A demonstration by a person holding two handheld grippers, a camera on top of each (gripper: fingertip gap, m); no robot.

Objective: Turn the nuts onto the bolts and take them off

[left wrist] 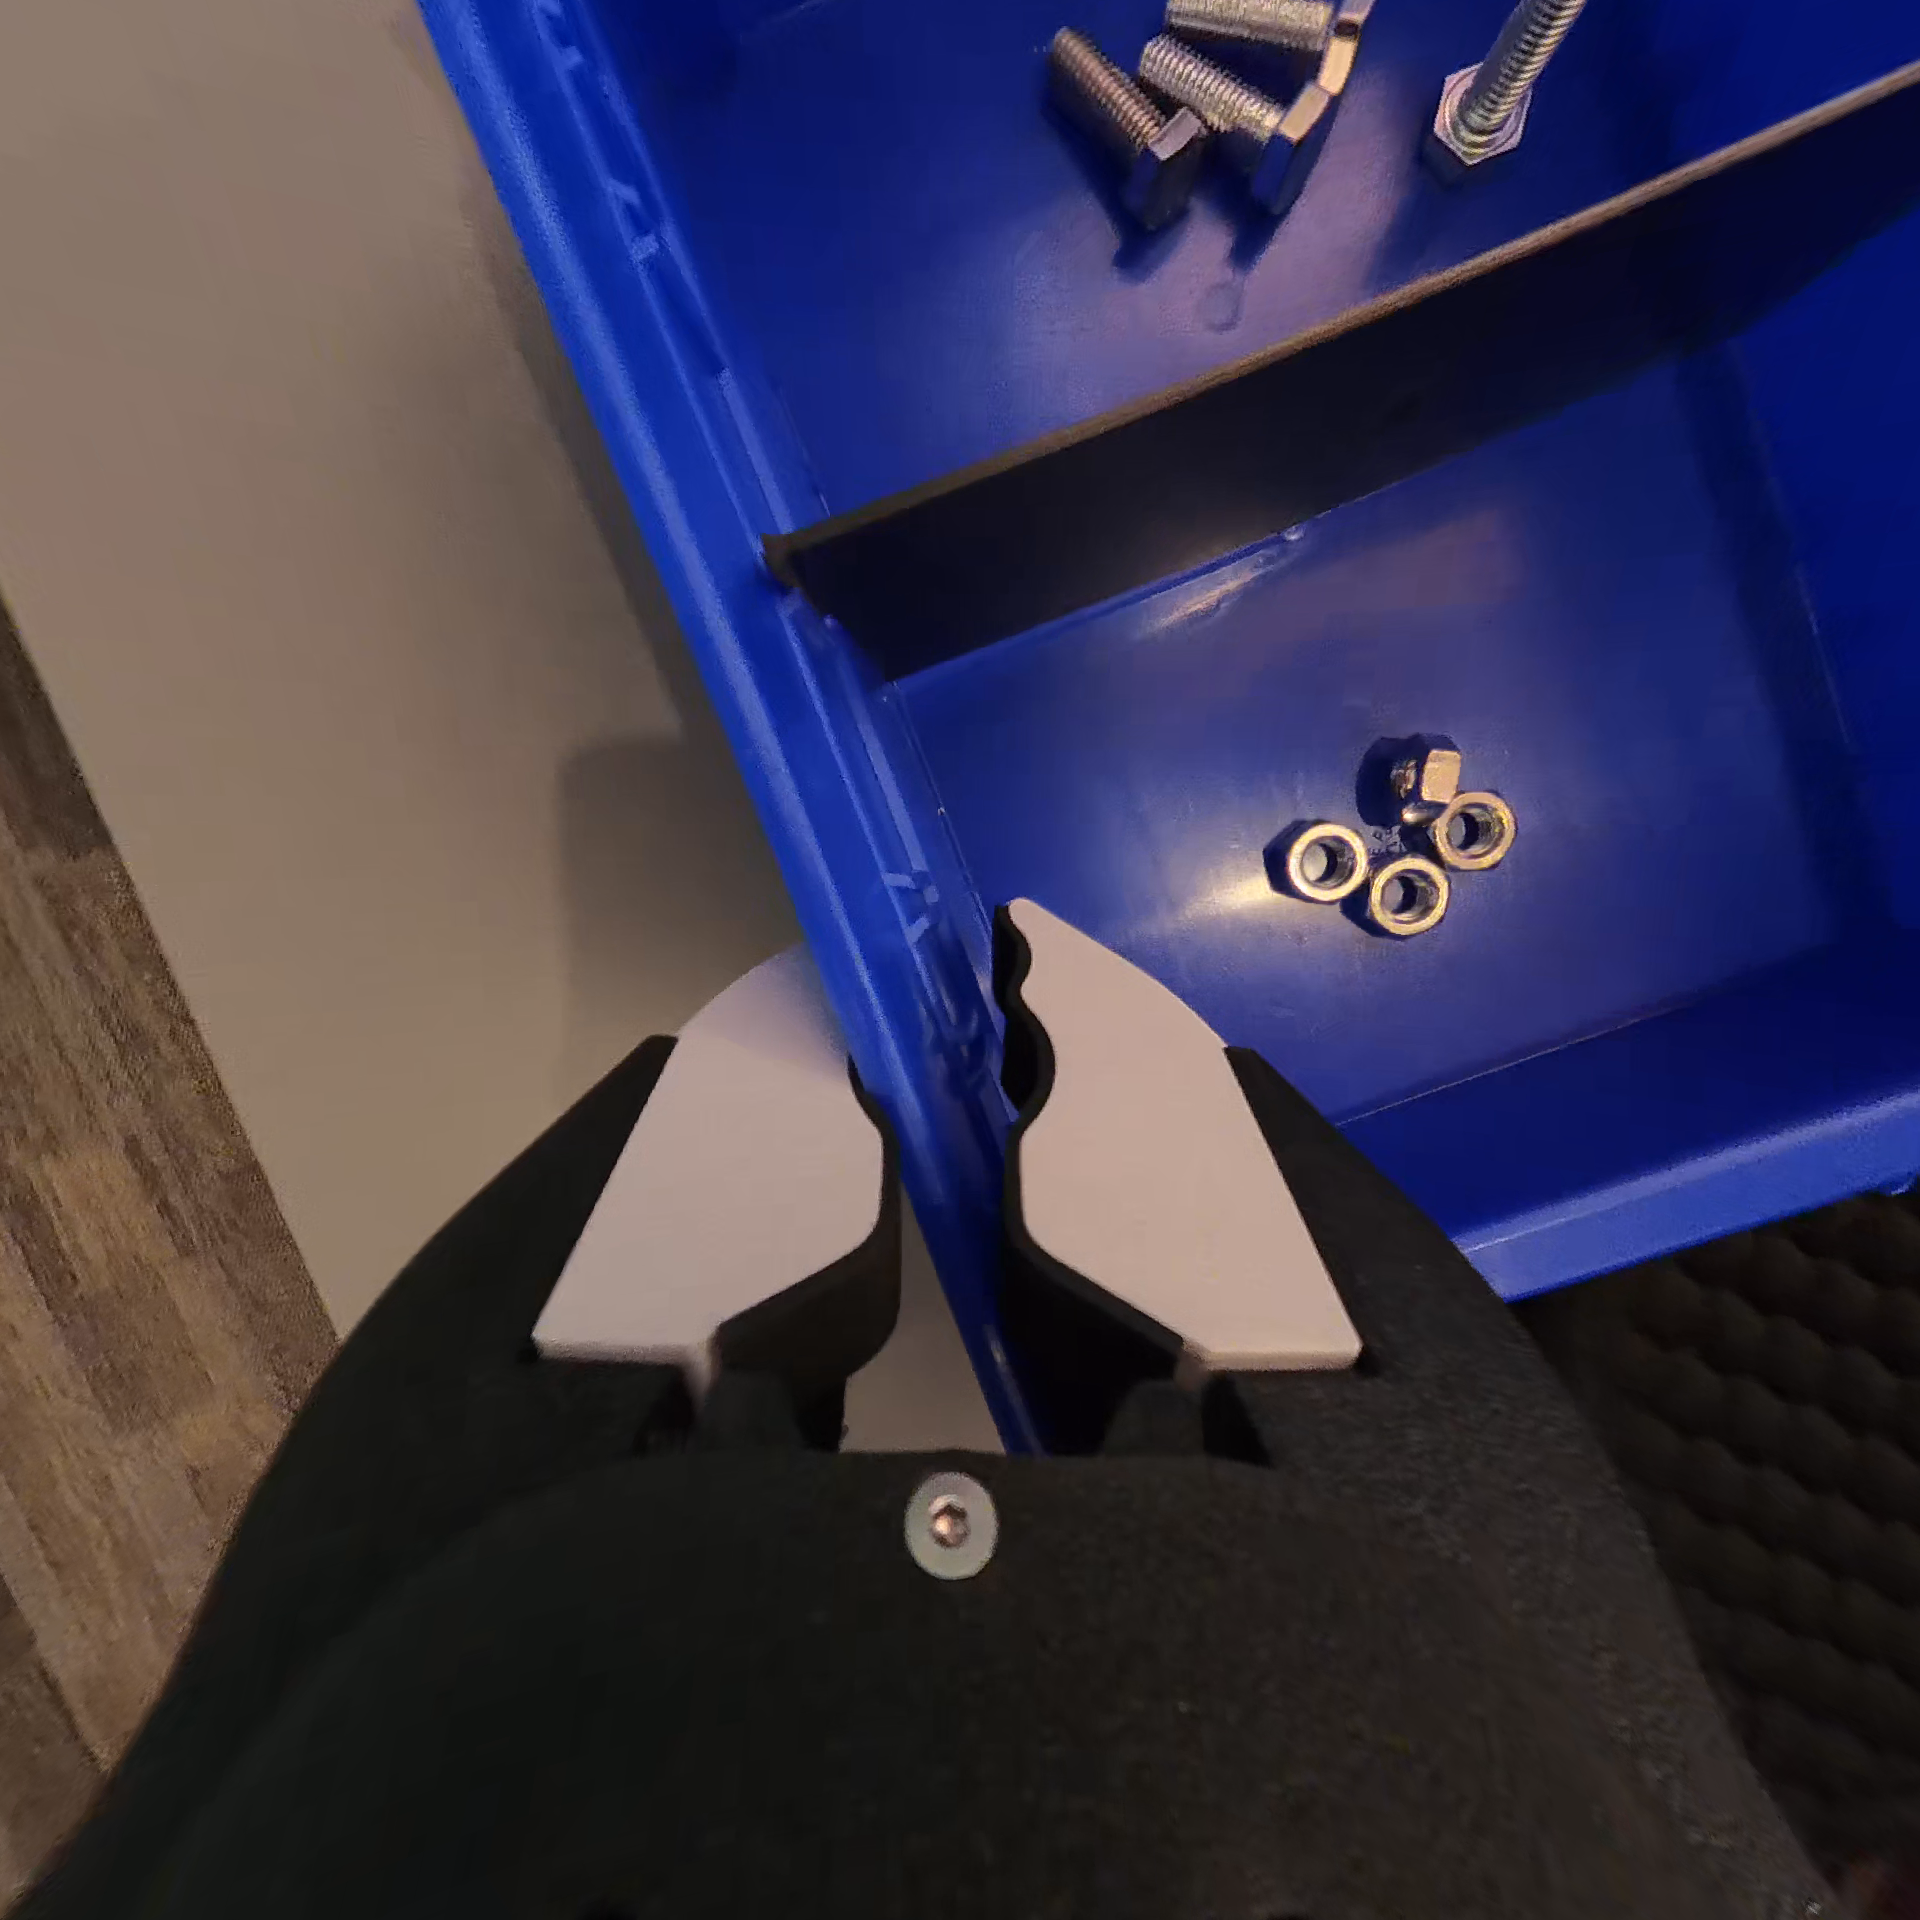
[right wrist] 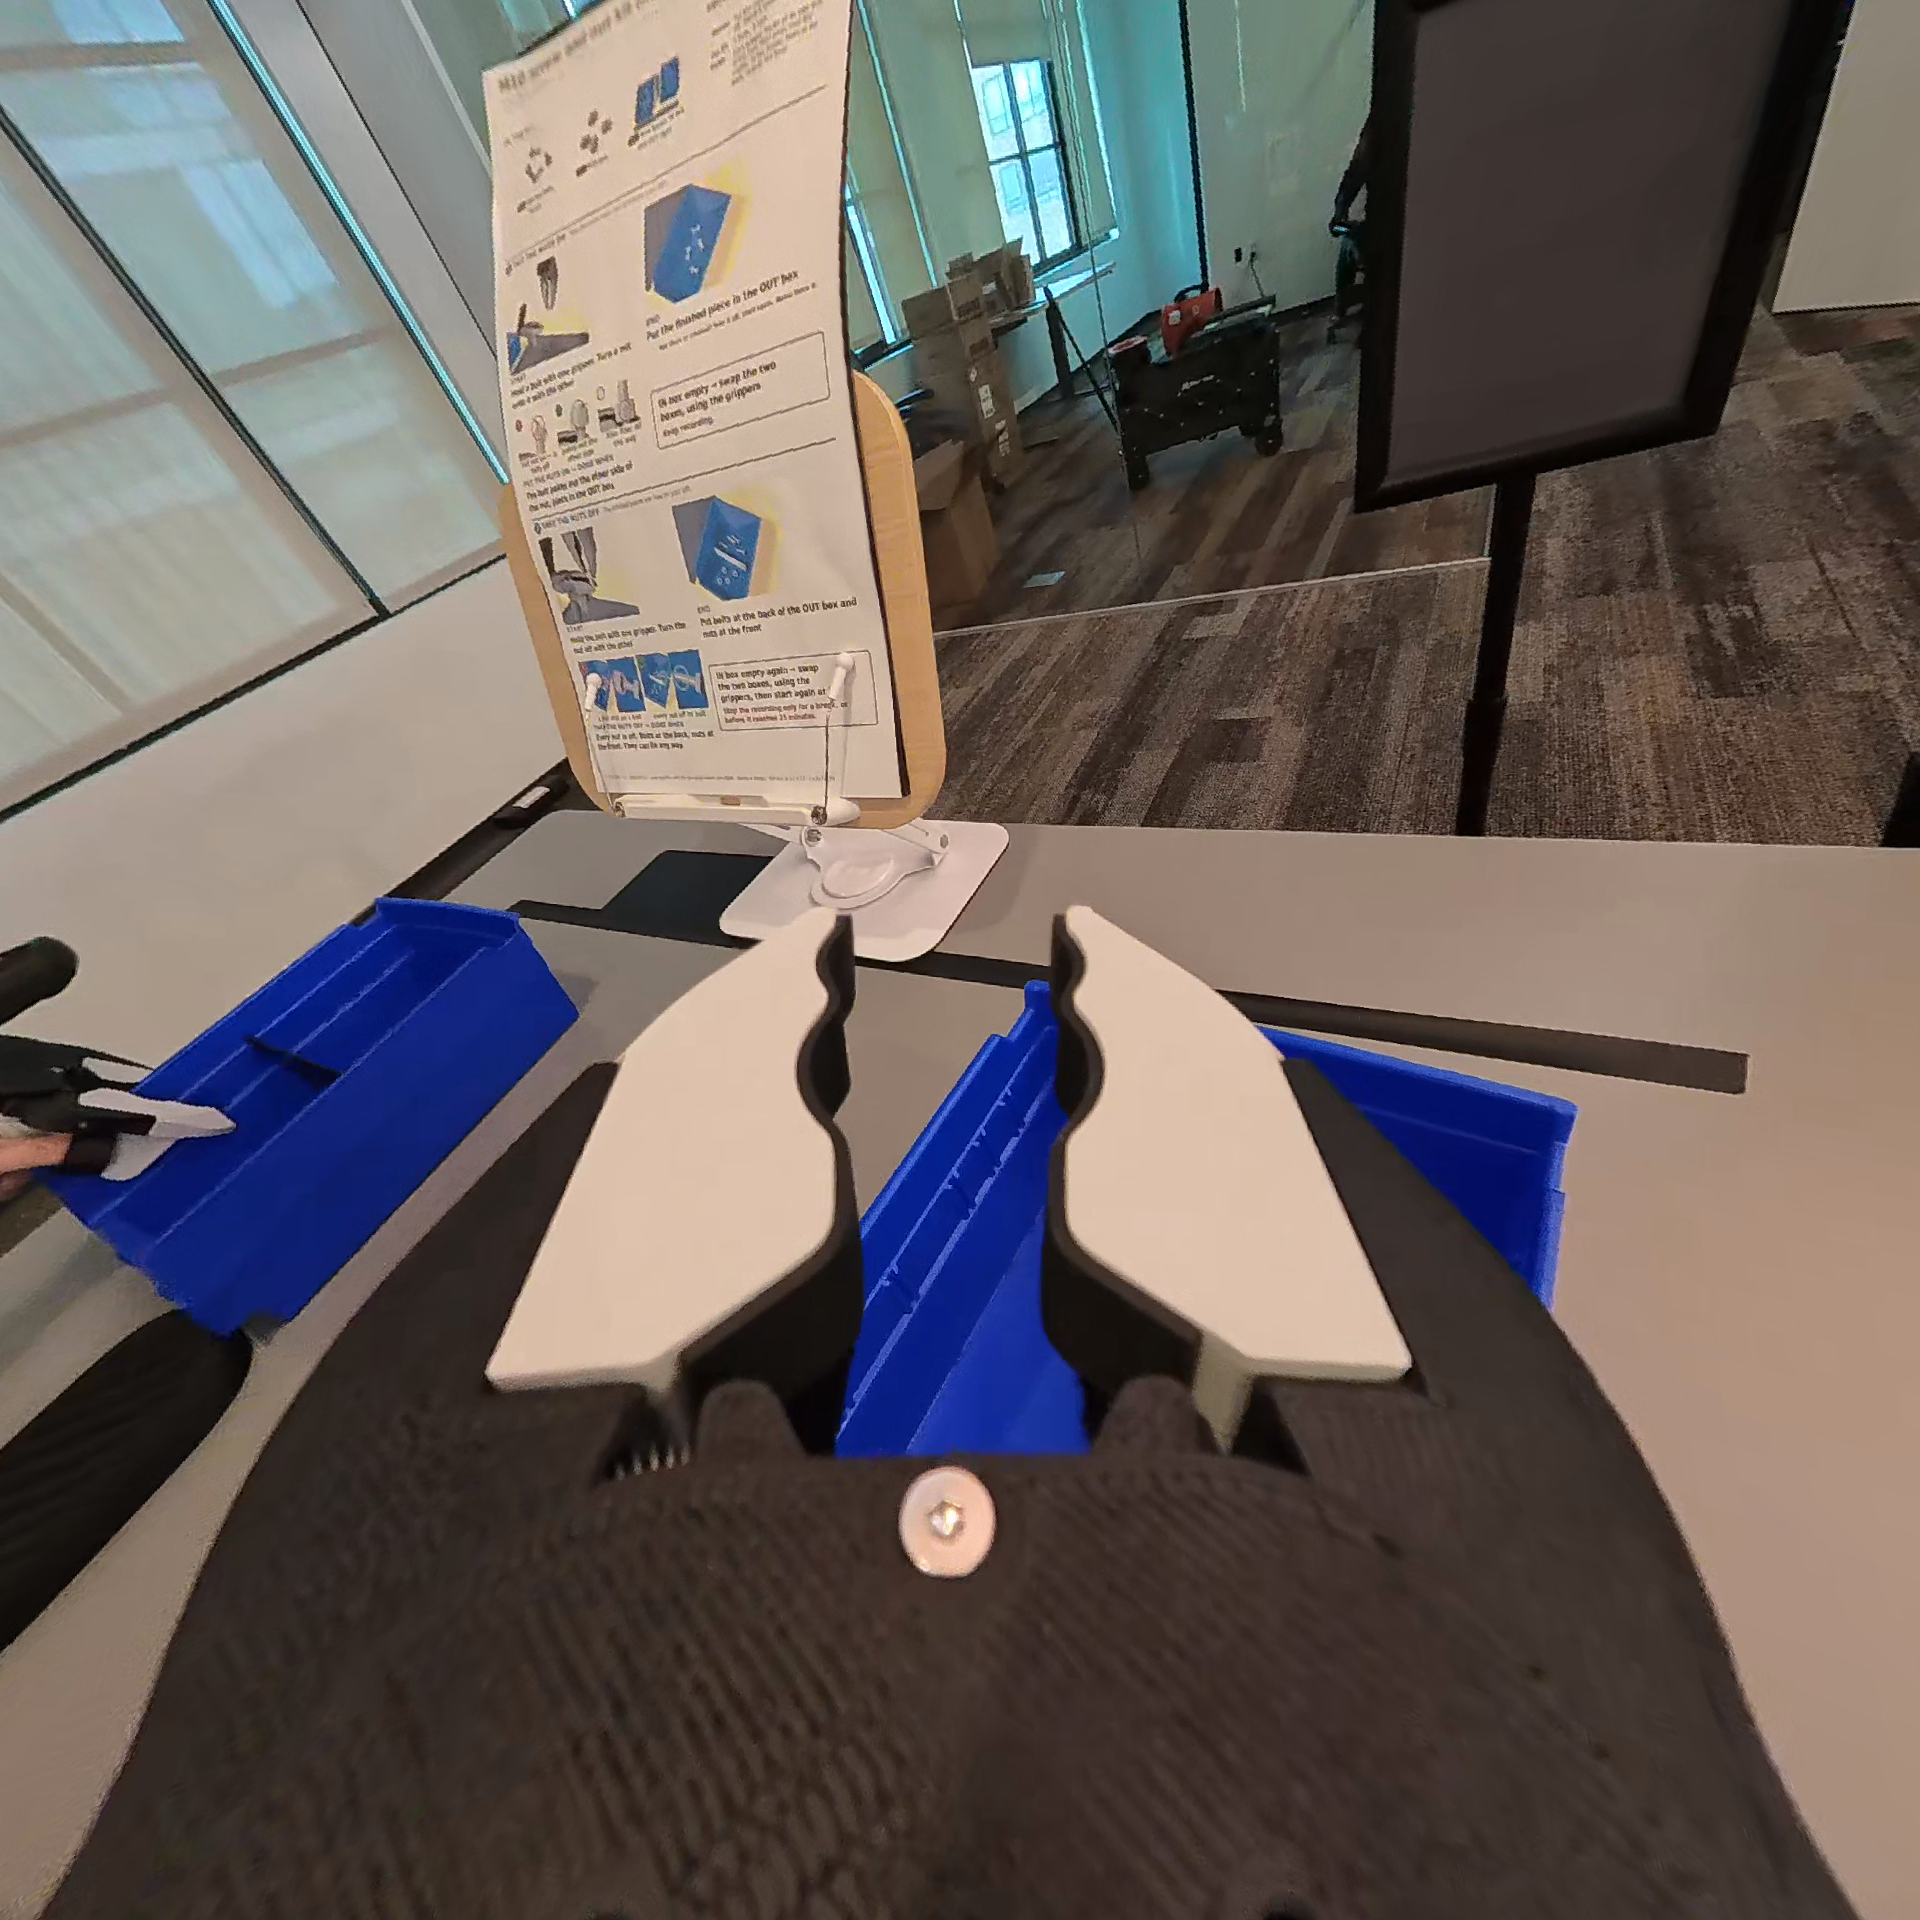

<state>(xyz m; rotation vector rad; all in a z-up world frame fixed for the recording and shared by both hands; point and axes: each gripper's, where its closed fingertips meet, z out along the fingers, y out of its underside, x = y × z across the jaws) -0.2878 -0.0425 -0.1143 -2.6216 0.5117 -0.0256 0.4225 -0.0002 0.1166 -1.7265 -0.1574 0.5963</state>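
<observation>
A blue bin with a black divider holds several silver nuts in its near compartment. The far compartment holds three short bolts and a long bolt with a nut on it. My left gripper is shut on this bin's left wall, one finger outside and one inside. It also shows in the right wrist view at that bin. My right gripper is open, and its fingers straddle the left wall of a second blue bin.
Both bins stand on a grey table. An instruction sheet on a white-footed stand stands behind them. A black foam mat lies by the left bin's near end. The table edge and carpet are to the left. About 75 cm separates my left fingertips from my right.
</observation>
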